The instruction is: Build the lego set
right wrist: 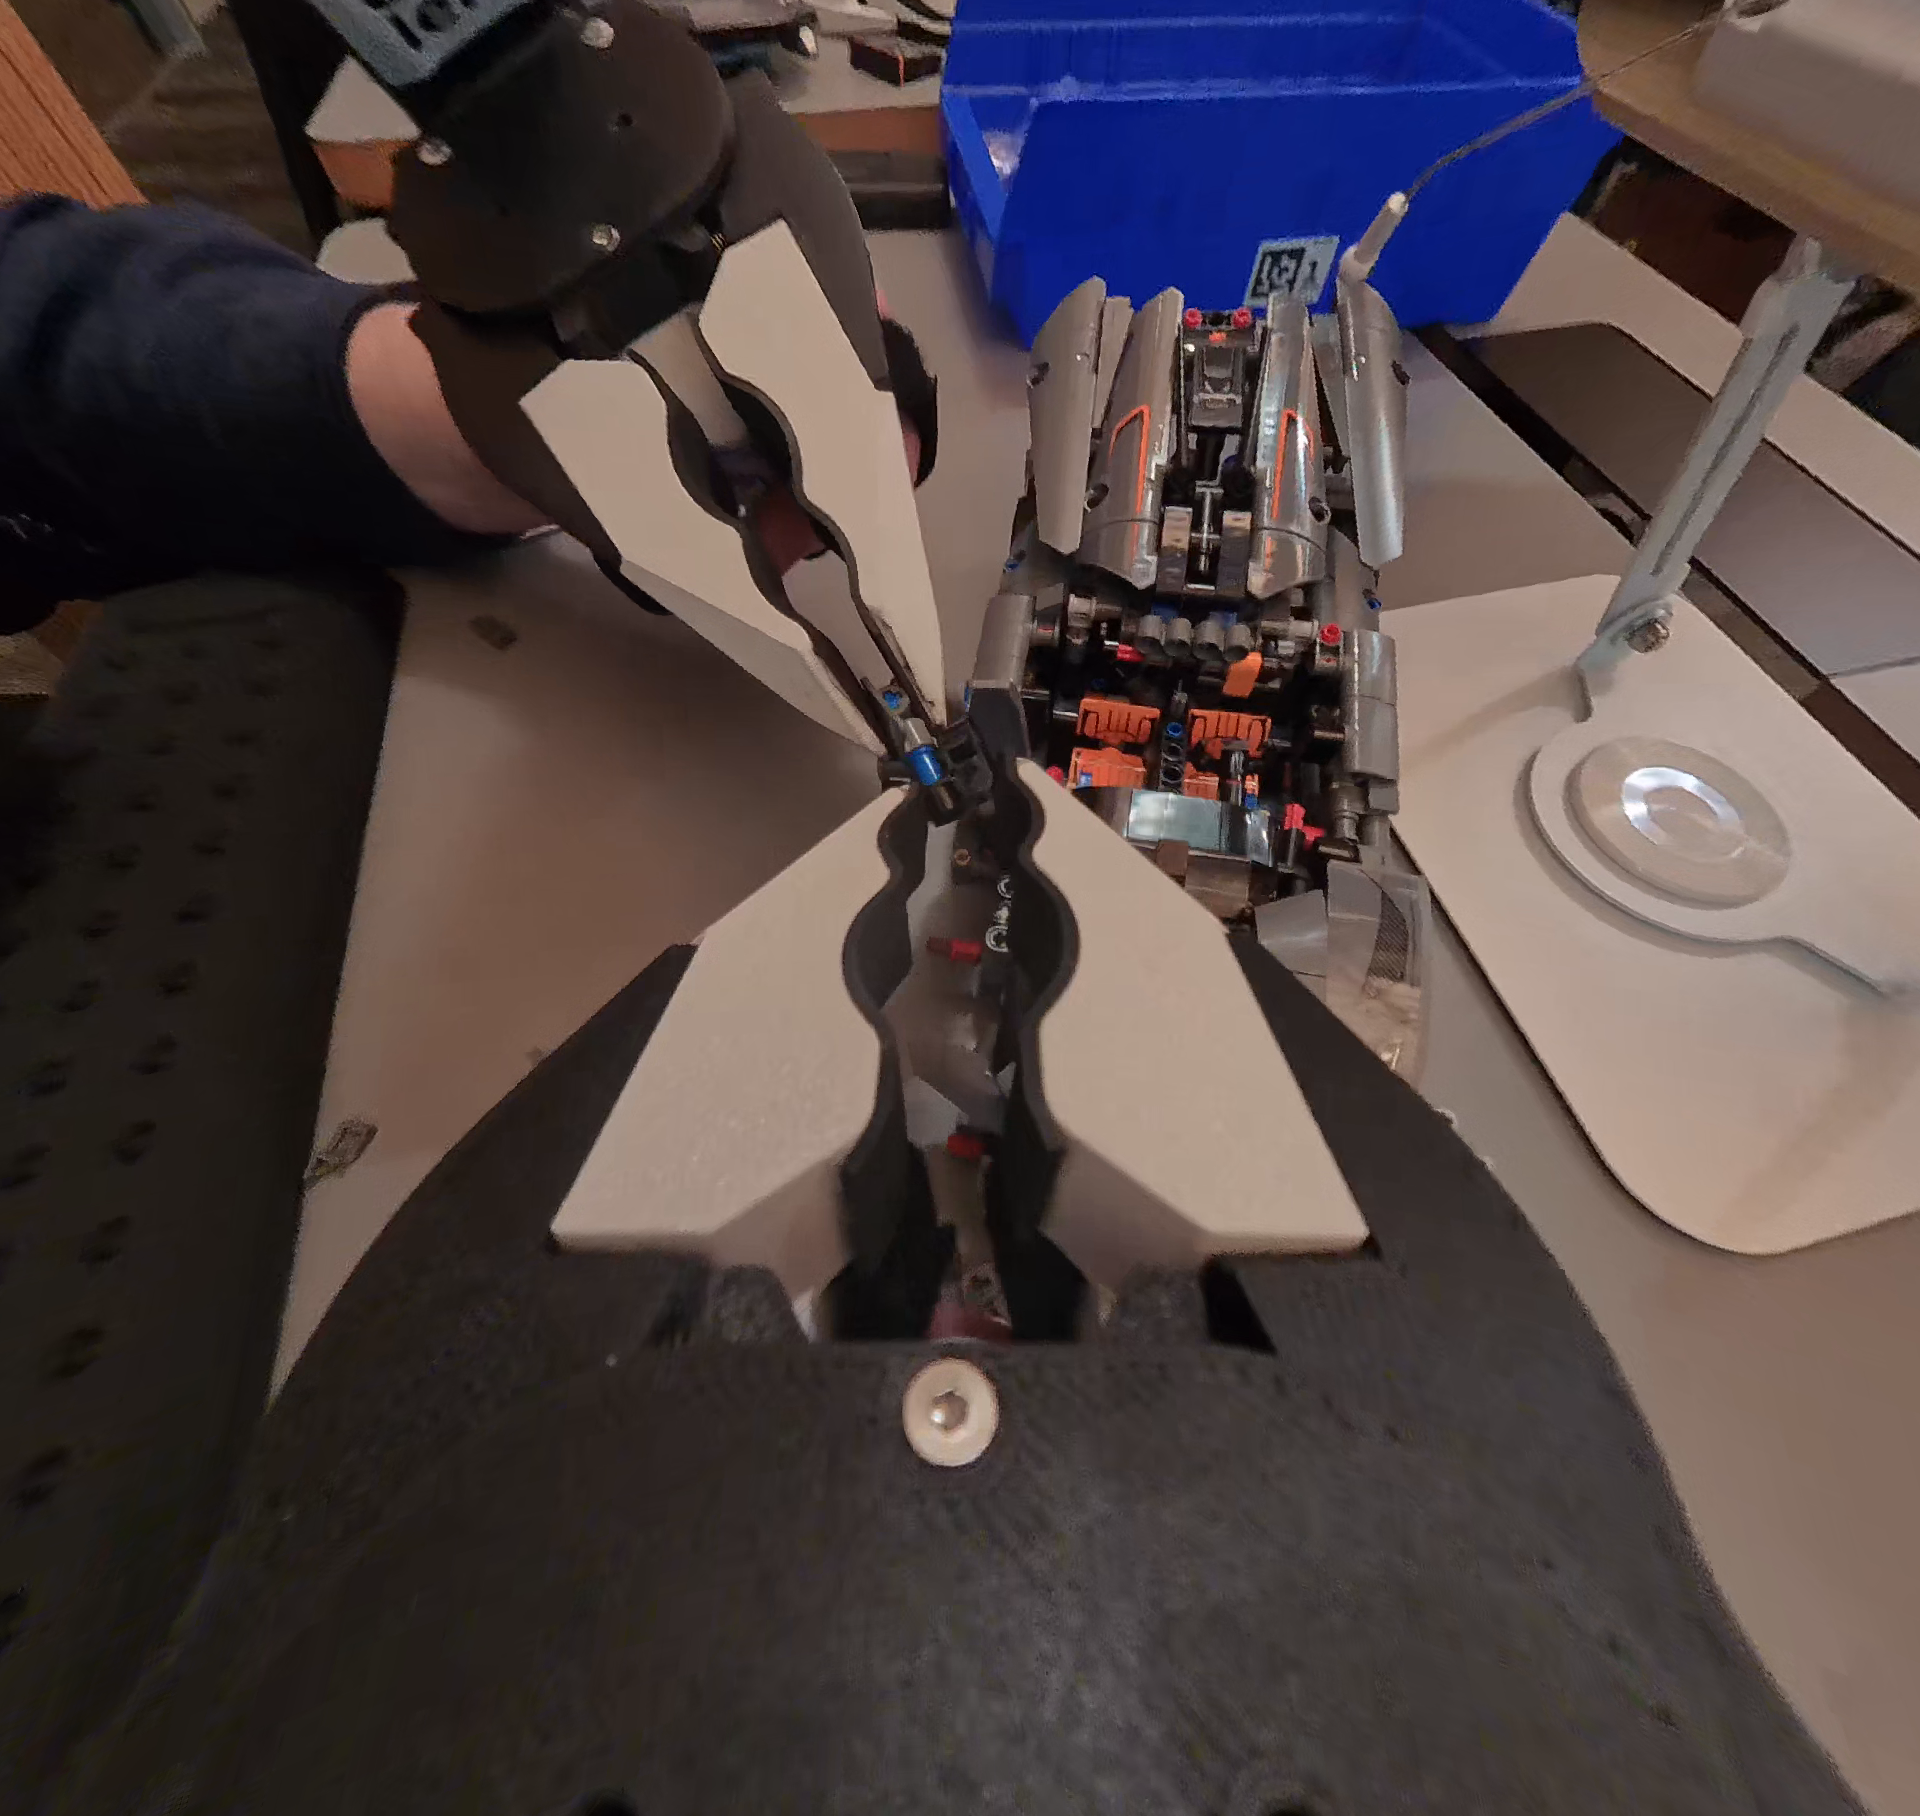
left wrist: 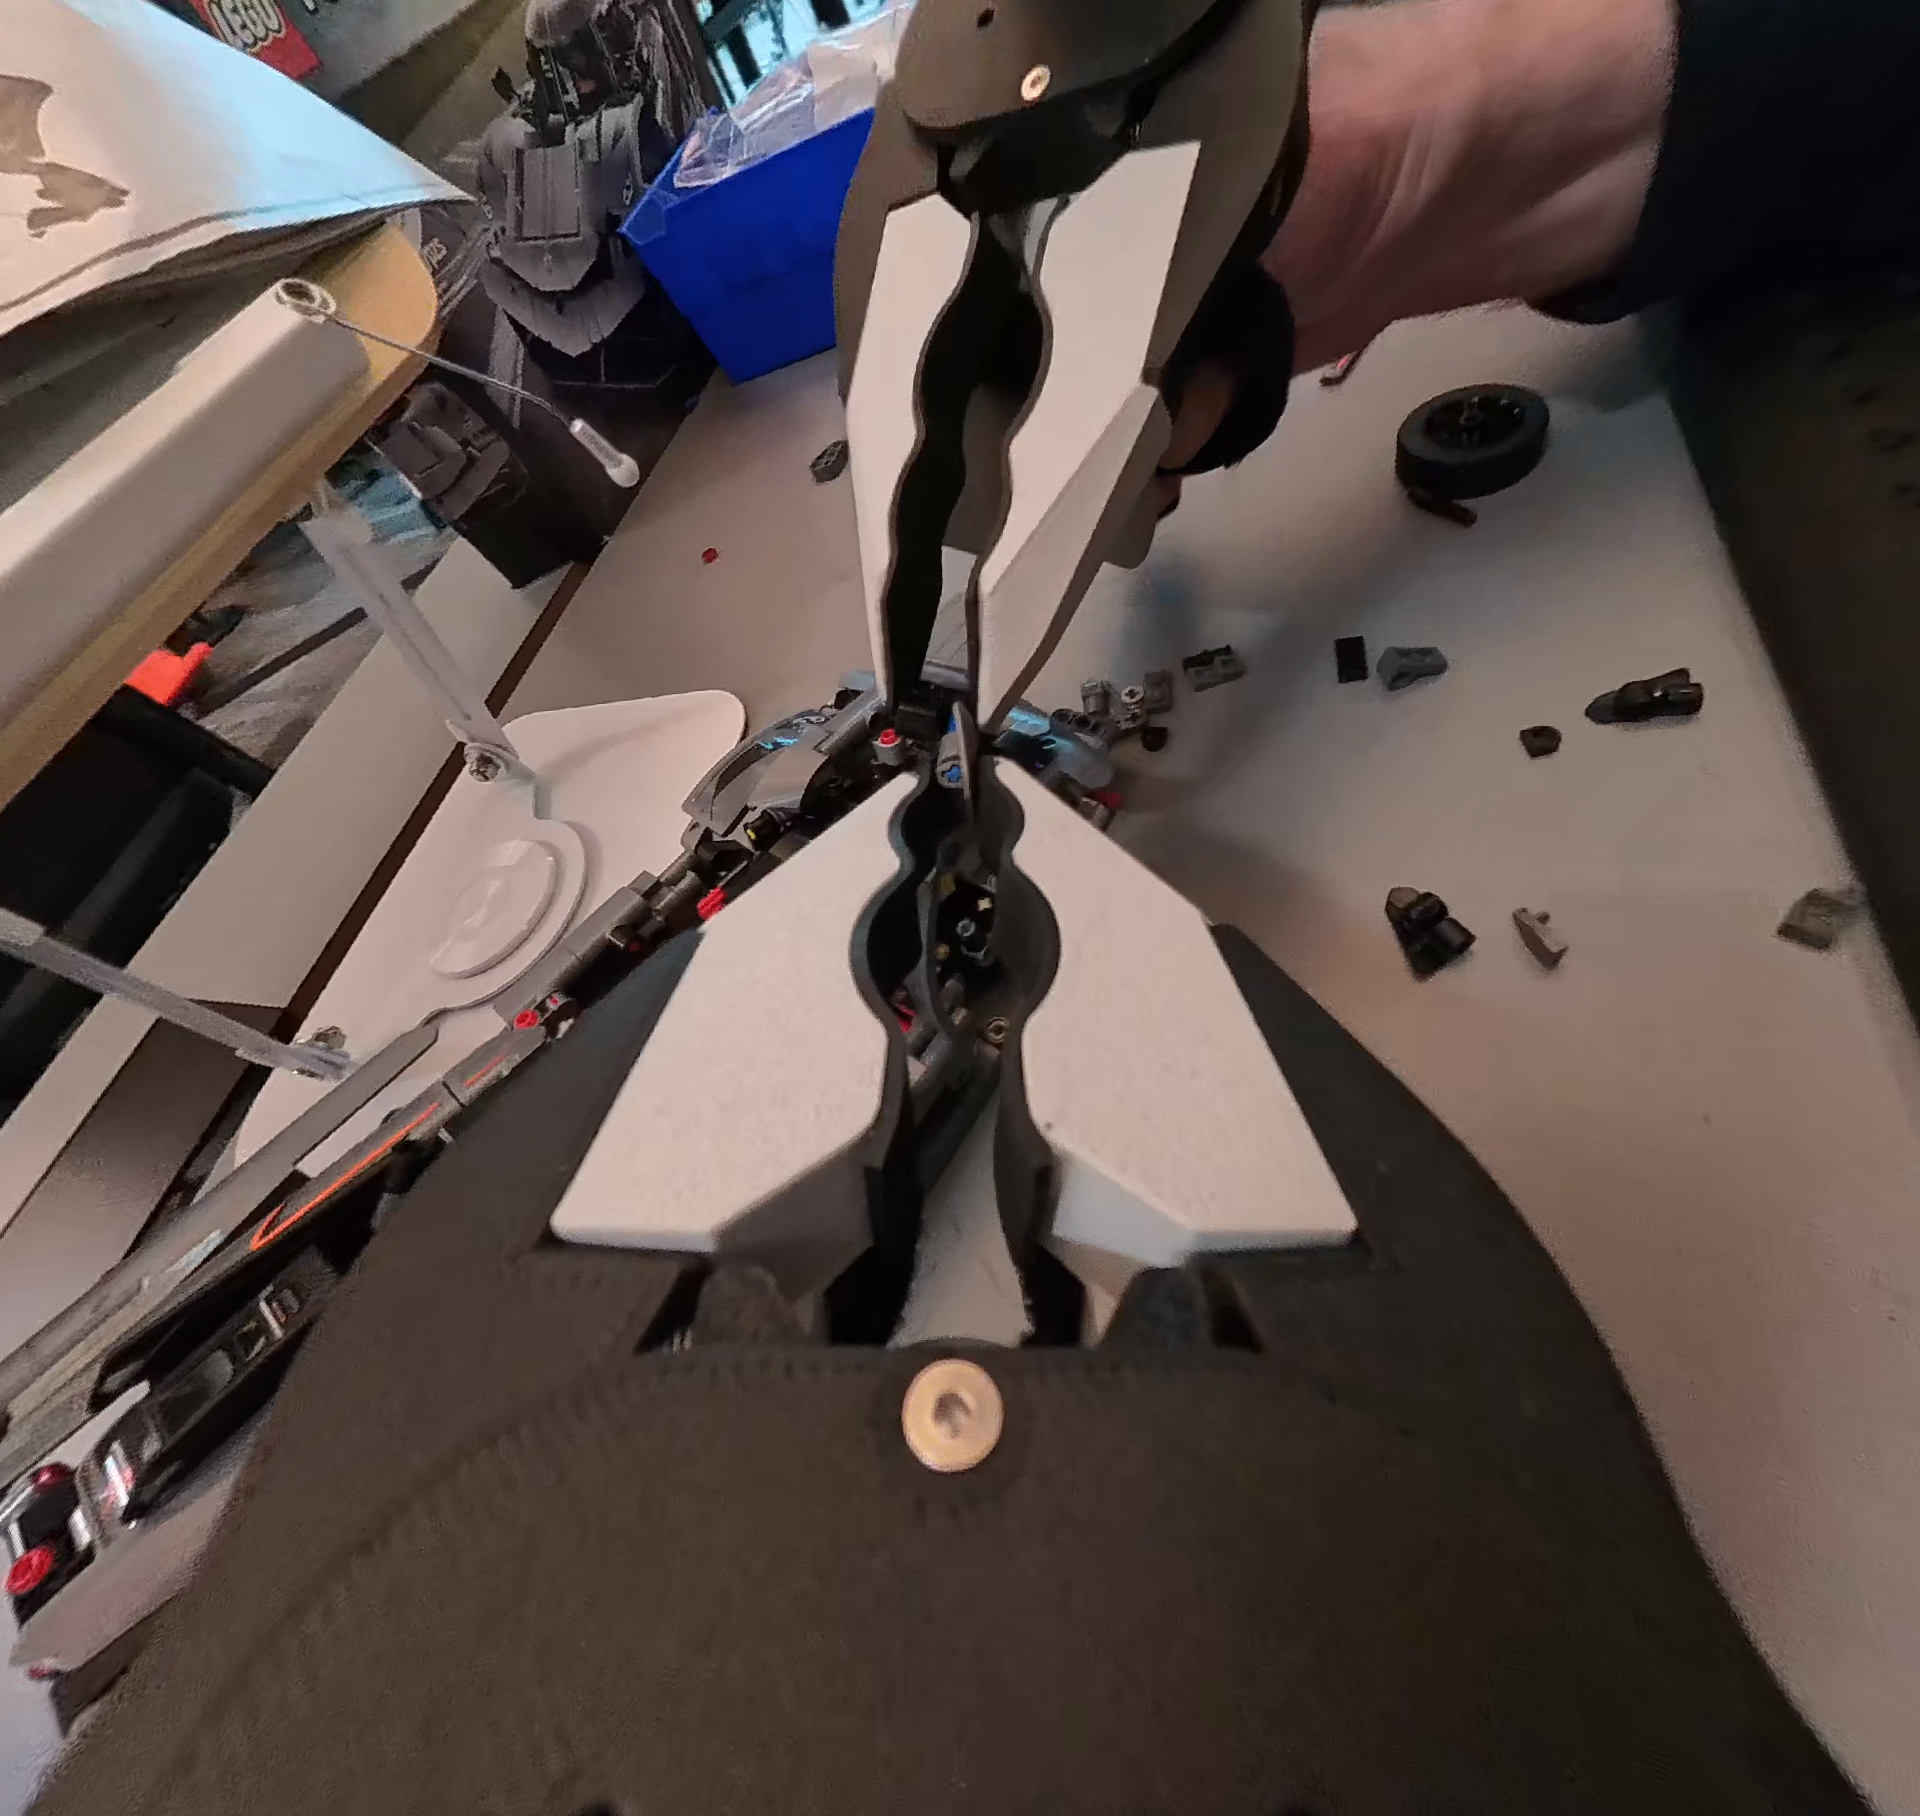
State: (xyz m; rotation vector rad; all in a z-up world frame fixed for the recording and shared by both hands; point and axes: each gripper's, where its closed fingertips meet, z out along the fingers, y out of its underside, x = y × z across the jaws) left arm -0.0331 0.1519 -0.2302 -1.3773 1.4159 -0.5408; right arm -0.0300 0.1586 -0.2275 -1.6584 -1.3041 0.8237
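The grey, black and orange lego car model [right wrist: 1205,519] lies on the table; it also shows in the left wrist view [left wrist: 769,779], under both grippers. My left gripper [left wrist: 958,764] is shut on a small black piece with a blue pin [right wrist: 920,764]. It enters the right wrist view from the upper left [right wrist: 914,727]. My right gripper [right wrist: 966,779] is shut on a small black connector [right wrist: 987,722] and comes down from the top of the left wrist view [left wrist: 923,706]. The two sets of tips meet, and the two pieces touch, just above the model's near left side.
A blue bin [right wrist: 1247,125] stands behind the model. A white stand base with a round lens [right wrist: 1662,831] lies to the right. A black wheel [left wrist: 1470,441] and several small loose pieces [left wrist: 1429,925] are scattered on the table. The set's box [left wrist: 520,156] stands behind. My two grippers' fingertips are within a few centimetres of each other.
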